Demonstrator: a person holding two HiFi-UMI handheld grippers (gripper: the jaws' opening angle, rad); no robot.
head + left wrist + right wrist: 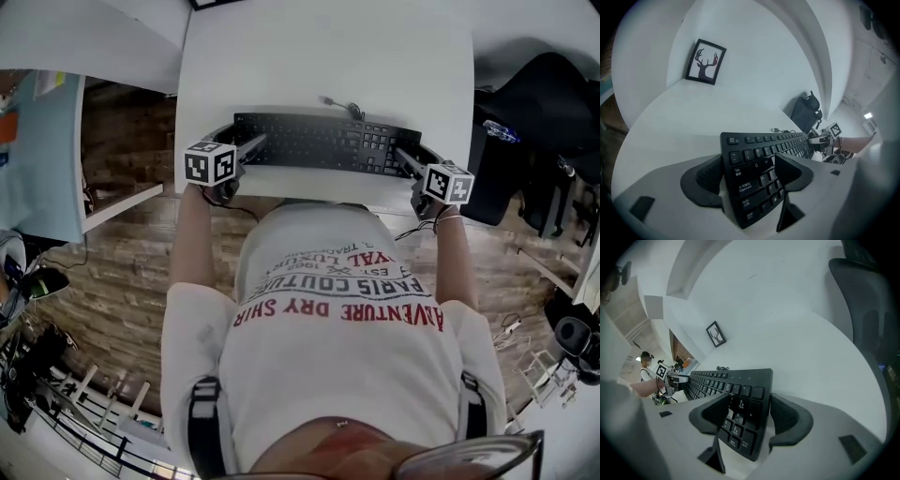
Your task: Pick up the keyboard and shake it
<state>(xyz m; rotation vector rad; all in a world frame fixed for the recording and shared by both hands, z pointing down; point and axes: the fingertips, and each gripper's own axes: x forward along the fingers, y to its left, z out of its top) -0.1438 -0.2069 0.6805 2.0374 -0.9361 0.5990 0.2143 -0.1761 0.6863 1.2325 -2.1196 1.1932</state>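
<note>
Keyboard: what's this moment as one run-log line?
keyboard: on table | left gripper: open, left end between jaws | right gripper: open, right end between jaws

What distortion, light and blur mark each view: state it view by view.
Head view: fisheye bows the edges of the white table; light is even, the keyboard sharp, the glasses rim at the bottom blurred. Left gripper view: dark vignette rings the frame; near key legends read clearly, far keys go soft. Right gripper view: same vignette, and the white table curves strongly.
</note>
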